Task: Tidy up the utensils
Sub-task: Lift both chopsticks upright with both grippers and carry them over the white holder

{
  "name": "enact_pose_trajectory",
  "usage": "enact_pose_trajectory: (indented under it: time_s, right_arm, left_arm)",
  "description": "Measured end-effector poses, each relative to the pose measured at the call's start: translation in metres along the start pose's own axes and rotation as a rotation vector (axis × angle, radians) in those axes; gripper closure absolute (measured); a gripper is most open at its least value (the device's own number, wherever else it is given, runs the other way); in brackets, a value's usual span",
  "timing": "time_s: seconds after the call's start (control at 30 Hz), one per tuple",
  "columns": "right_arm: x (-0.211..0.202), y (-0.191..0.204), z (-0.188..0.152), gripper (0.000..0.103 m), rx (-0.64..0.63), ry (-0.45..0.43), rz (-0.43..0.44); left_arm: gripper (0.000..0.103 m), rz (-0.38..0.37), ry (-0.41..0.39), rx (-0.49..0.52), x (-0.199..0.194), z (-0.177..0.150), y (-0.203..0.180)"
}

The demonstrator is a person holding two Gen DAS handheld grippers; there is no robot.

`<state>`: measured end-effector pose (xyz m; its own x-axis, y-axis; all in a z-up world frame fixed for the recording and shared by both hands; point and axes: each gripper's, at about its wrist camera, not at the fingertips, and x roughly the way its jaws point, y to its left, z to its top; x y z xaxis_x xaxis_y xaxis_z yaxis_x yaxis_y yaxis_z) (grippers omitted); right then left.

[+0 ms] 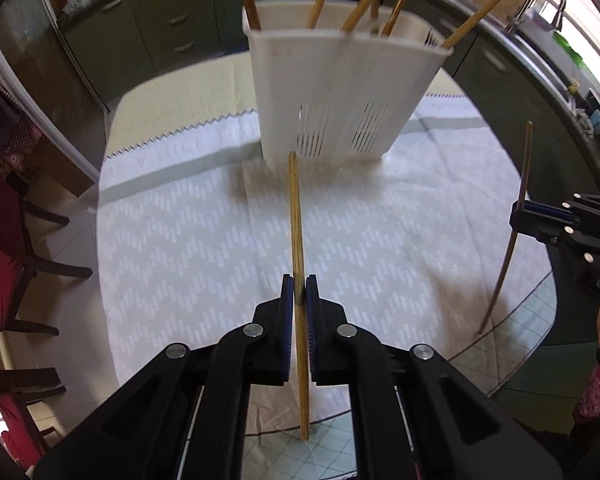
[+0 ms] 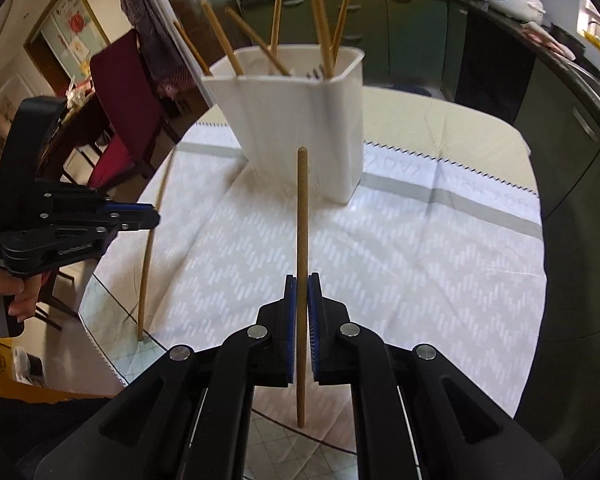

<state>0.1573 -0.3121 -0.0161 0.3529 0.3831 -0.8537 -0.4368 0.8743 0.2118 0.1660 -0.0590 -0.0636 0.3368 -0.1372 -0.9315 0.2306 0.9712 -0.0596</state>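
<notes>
My left gripper is shut on a light wooden chopstick that stands upright between the blue pads, lifted off the table. My right gripper is shut on a second wooden chopstick, also upright and off the cloth. Each gripper shows in the other's view: the right gripper at the right edge with its chopstick, the left gripper at the left with its chopstick. Ahead stands a white slotted utensil holder, the same holder seen in the right wrist view, with several chopsticks leaning in it.
The round table carries a pale patterned cloth, with its edge close below both grippers. Red-cushioned chairs stand at the table's left side. Dark green cabinets and a counter with a sink tap ring the back.
</notes>
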Motion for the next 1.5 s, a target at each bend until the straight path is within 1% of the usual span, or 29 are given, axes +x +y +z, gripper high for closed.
enact_pose_trajectory:
  time_s: [0.17, 0.37, 0.5, 0.83, 1.03, 1.2, 1.4, 1.5]
  right_arm:
    - [-0.005, -0.001, -0.006, 0.096, 0.009, -0.012, -0.001]
    - [-0.012, 0.005, -0.01, 0.096, 0.001, -0.021, 0.003]
    - [-0.023, 0.009, -0.011, 0.096, -0.005, -0.044, 0.006]
    - [-0.047, 0.014, 0.0, 0.096, -0.016, -0.102, 0.012]
    - [-0.063, 0.021, 0.013, 0.096, -0.036, -0.138, 0.016]
    - [-0.082, 0.03, 0.03, 0.096, -0.056, -0.174, 0.017]
    - [-0.118, 0.049, 0.056, 0.096, -0.097, -0.244, 0.011]
    - [-0.14, 0.057, 0.075, 0.096, -0.108, -0.288, 0.001]
  left_arm:
    - [0.097, 0.008, -0.067, 0.013, -0.024, -0.008, 0.001]
    - [0.097, 0.006, -0.118, 0.021, -0.045, -0.015, 0.003]
    - [0.097, 0.004, -0.148, 0.026, -0.058, -0.018, 0.003]
    - [0.097, 0.001, -0.19, 0.021, -0.075, -0.015, 0.004]
    - [0.097, -0.002, -0.239, 0.025, -0.096, -0.002, 0.002]
    - [0.097, -0.007, -0.304, 0.037, -0.126, 0.016, -0.002]
    - [0.097, -0.007, -0.39, 0.038, -0.165, 0.042, -0.006]
    - [0.097, -0.007, -0.427, 0.033, -0.182, 0.057, -0.007]
